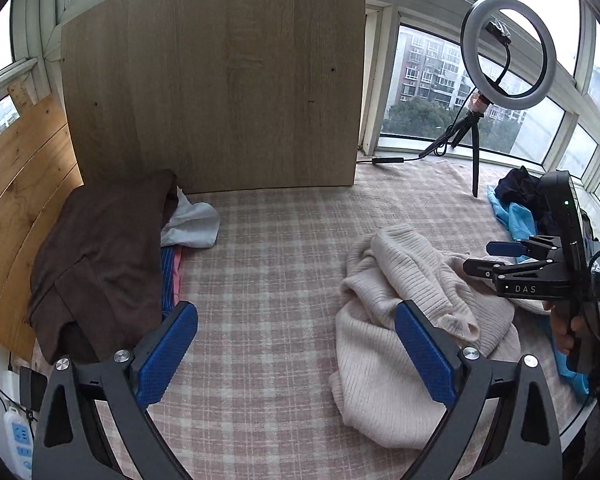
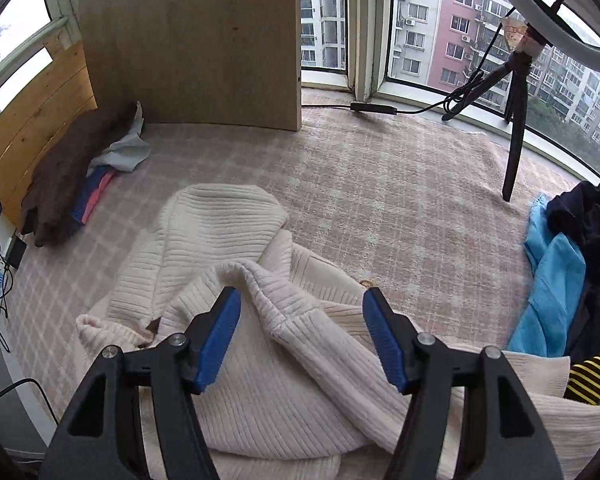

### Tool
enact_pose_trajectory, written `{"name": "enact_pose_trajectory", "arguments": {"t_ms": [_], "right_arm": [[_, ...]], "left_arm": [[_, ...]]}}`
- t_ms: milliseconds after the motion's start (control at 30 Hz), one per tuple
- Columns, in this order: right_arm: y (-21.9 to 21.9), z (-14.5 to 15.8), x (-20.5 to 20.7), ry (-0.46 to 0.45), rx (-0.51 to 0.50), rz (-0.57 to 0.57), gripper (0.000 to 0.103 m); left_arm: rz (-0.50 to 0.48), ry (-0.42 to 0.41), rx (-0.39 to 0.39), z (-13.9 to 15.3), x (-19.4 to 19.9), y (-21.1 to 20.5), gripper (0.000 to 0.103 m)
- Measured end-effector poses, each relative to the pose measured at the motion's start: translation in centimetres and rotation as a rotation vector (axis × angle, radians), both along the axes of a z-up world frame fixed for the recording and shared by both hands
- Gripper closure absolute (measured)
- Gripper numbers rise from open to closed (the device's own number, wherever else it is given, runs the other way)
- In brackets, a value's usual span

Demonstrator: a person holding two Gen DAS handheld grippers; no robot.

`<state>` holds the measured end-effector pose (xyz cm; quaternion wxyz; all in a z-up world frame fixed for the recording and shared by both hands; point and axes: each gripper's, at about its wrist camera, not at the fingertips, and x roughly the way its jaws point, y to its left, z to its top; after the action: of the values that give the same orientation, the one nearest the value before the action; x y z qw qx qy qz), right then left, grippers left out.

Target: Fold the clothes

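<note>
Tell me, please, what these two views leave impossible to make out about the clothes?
- Cream ribbed knit sweater: crumpled, its lower part hidden behind the right tongs in the right wrist view.
- Striped garments: buried under the brown garment, left wrist view.
- Yellow-and-black striped cloth: cut off by the edge, right wrist view.

The left wrist view looks forward and down along its blue-padded claw point(image 1: 296, 350) from above the pink checked blanket point(image 1: 268, 264), facing the upright pale wooden board point(image 1: 216, 80). The right wrist view sits nearer, tilted steeply over the cream ribbed knit sweater point(image 2: 228, 232). Both share the sweater, board, brown garment pile point(image 1: 96, 256) and black ring-light tripod point(image 2: 516, 128).
</note>
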<state>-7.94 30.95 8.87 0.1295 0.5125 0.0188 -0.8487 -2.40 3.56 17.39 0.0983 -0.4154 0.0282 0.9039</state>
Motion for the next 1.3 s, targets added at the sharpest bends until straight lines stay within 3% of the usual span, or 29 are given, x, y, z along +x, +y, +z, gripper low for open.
{"name": "enact_pose_trajectory", "arguments": {"t_ms": [33, 100, 133, 200, 367, 533, 667, 800, 867, 900, 933, 1000, 1200, 1300], "right_arm": [[0.0, -0.7, -0.5, -0.037, -0.022, 0.019, 0.041], [0.2, -1.2, 0.0, -0.068, -0.046, 0.05, 0.059], [0.3, -1.4, 0.2, -0.082, -0.058, 0.065, 0.088], [0.8, -1.3, 1.1, -0.084, -0.077, 0.087, 0.09], [5.3, 3.3, 6.0, 0.044, -0.084, 0.014, 0.093], [10.8, 6.3, 11.5, 0.115, -0.047, -0.105, 0.093], [12.1, 5.9, 13.7, 0.127, -0.033, -0.154, 0.093], [11.9, 4.4, 14.3, 0.116, -0.022, -0.171, 0.093], [11.8, 3.7, 14.5, 0.107, -0.022, -0.176, 0.093], [11.7, 3.7, 14.6, 0.11, -0.02, -0.177, 0.093], [11.6, 3.7, 14.7, 0.113, -0.017, -0.177, 0.093], [11.5, 3.8, 15.0, 0.123, -0.02, -0.174, 0.093], [12.3, 4.6, 16.7, 0.124, 0.002, -0.178, 0.093], [13.3, 4.4, 18.4, 0.112, -0.005, -0.212, 0.093]], "left_arm": [[0.0, 0.0, -0.004, 0.0, -0.2, -0.1, 0.004], [-0.004, -0.006, -0.011, -0.2, -0.7, 0.1, 0.004], [-0.013, -0.012, -0.014, -0.4, -1.1, 0.4, 0.004], [-0.039, -0.025, -0.019, -0.8, -1.9, 1.2, 0.004], [-0.139, -0.09, -0.003, -1.8, -4.5, 4.5, 0.004], [-0.197, -0.226, 0.05, -3.4, -8.2, 8.4, 0.005], [-0.231, -0.356, 0.015, -6.4, -11.2, 11.8, 0.009], [-0.229, -0.476, -0.02, -9.6, -12.9, 13.5, 0.032], [-0.232, -0.512, -0.008, -10.7, -13.3, 13.4, 0.038], [-0.23, -0.519, 0.012, -10.9, -13.4, 13.2, 0.056], [-0.226, -0.518, 0.039, -10.9, -13.4, 12.8, 0.081], [-0.218, -0.517, 0.095, -10.9, -13.5, 12.1, 0.098], [-0.229, -0.393, 0.126, -7.0, -11.3, 8.3, 0.1], [-0.238, -0.405, 0.211, -4.6, -8.8, 5.2, 0.1]]}}
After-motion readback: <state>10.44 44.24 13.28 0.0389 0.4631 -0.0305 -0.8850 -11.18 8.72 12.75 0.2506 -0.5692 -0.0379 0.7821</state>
